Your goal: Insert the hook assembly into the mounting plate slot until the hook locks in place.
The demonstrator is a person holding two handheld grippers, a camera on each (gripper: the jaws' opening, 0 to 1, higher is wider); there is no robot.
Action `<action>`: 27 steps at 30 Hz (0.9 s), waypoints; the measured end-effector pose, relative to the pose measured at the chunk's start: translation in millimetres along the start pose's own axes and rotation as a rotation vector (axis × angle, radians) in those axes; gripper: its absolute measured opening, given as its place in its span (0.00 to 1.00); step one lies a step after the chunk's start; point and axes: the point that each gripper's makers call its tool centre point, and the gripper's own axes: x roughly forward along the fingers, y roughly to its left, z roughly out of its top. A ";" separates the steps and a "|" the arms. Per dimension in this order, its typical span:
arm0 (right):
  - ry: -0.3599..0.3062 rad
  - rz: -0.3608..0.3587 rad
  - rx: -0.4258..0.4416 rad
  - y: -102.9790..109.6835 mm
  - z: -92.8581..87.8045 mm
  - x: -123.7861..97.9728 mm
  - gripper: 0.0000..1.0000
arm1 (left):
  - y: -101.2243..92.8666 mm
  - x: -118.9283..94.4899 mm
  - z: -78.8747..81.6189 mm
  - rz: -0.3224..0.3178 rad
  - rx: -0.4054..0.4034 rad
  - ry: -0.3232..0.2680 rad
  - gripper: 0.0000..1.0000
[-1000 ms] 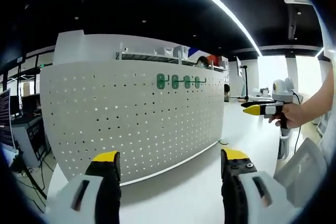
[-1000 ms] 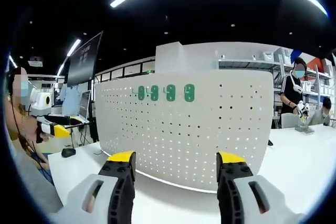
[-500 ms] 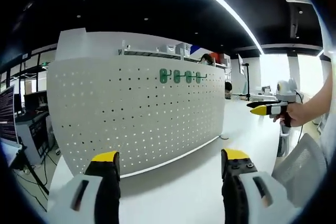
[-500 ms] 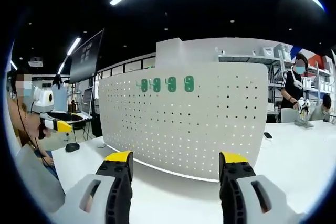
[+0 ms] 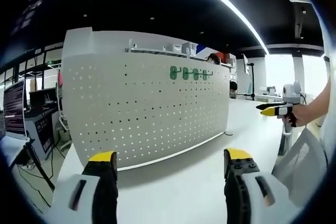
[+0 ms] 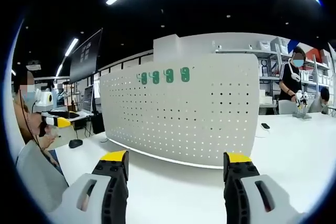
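A white perforated mounting plate point(image 5: 147, 106) point(image 6: 184, 114) stands upright on the white table. Several green hooks point(image 5: 191, 73) point(image 6: 164, 76) hang in a row near its top edge. My left gripper point(image 5: 170, 162) is open with nothing between its jaws, some way in front of the plate's lower edge. My right gripper point(image 6: 176, 161) is open and empty too, facing the plate from the right side. In the left gripper view the right gripper point(image 5: 273, 109) comes in at the far right, held by a hand. In the right gripper view the left gripper point(image 6: 56, 121) shows at the far left.
The white table point(image 5: 178, 182) point(image 6: 294, 145) stretches in front of the plate. Shelving point(image 6: 273, 77) and people stand behind on the right. A dark monitor point(image 6: 84, 56) and desks sit at the left. A small dark object point(image 6: 265, 126) lies on the table.
Both cameras have shifted: the plate has drifted right in the left gripper view and slightly left in the right gripper view. Both grippers stay open and empty.
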 end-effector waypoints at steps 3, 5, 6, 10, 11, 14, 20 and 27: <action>0.001 0.002 0.003 0.5 -3.2 -3.7 0.72 | 1.9 -3.6 -6.0 0.009 0.003 0.009 0.87; 0.001 0.003 0.007 0.8 -4.1 -5.4 0.72 | 1.6 -6.1 -10.1 0.008 0.000 0.012 0.88; -0.001 0.004 0.009 0.6 -4.7 -6.5 0.73 | 1.9 -7.7 -12.2 0.011 -0.001 0.015 0.88; -0.015 -0.002 0.011 -1.1 -3.8 -11.5 0.74 | 3.0 -13.0 -15.2 0.022 -0.008 0.018 0.89; -0.017 -0.002 0.014 -1.7 -3.7 -12.4 0.74 | 3.0 -14.4 -15.3 0.023 -0.010 0.017 0.90; -0.020 -0.009 0.020 -2.4 -4.9 -16.4 0.75 | 4.9 -18.3 -16.3 0.040 -0.008 0.014 0.90; -0.026 -0.024 0.035 -4.8 -7.3 -23.4 0.76 | 5.8 -24.1 -14.5 0.059 -0.028 0.001 0.92; -0.038 -0.027 0.041 -6.4 -6.4 -26.9 0.77 | 6.5 -26.2 -21.0 0.052 -0.025 0.015 0.92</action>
